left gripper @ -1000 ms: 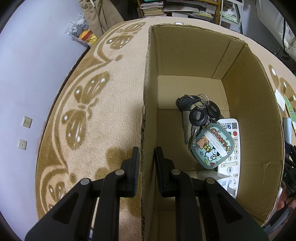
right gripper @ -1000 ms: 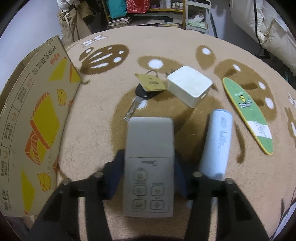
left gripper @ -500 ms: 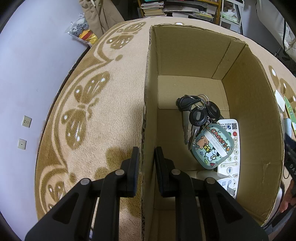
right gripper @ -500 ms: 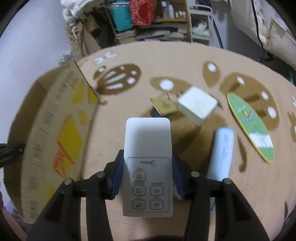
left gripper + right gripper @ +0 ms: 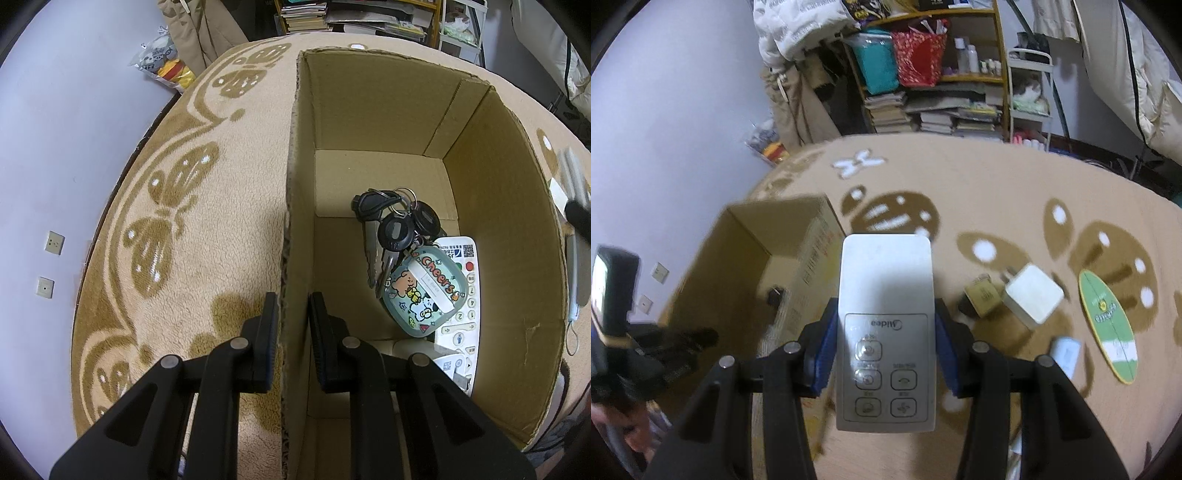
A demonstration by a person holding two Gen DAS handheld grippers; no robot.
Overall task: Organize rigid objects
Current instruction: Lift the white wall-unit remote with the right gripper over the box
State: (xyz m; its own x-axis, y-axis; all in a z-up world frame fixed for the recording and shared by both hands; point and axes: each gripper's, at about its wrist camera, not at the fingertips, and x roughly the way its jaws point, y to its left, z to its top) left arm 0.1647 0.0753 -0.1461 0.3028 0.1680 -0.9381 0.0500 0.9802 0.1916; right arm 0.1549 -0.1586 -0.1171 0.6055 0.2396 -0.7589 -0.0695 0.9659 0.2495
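Lifted off the rug since a sec ago, grey remote [image 5: 886,325] is riding clamped in my right claw [image 5: 884,354], long axis fwd; I'm carrying it toward the box [image 5: 509,206] lying left, w/ left claw [image 5: 291,332] pinching its wall.

The carpet [image 5: 229,236] is beige with brown butterflies, the remote [image 5: 886,325] is light grey, the box [image 5: 369,110] is plain brown (yellow prints outside).
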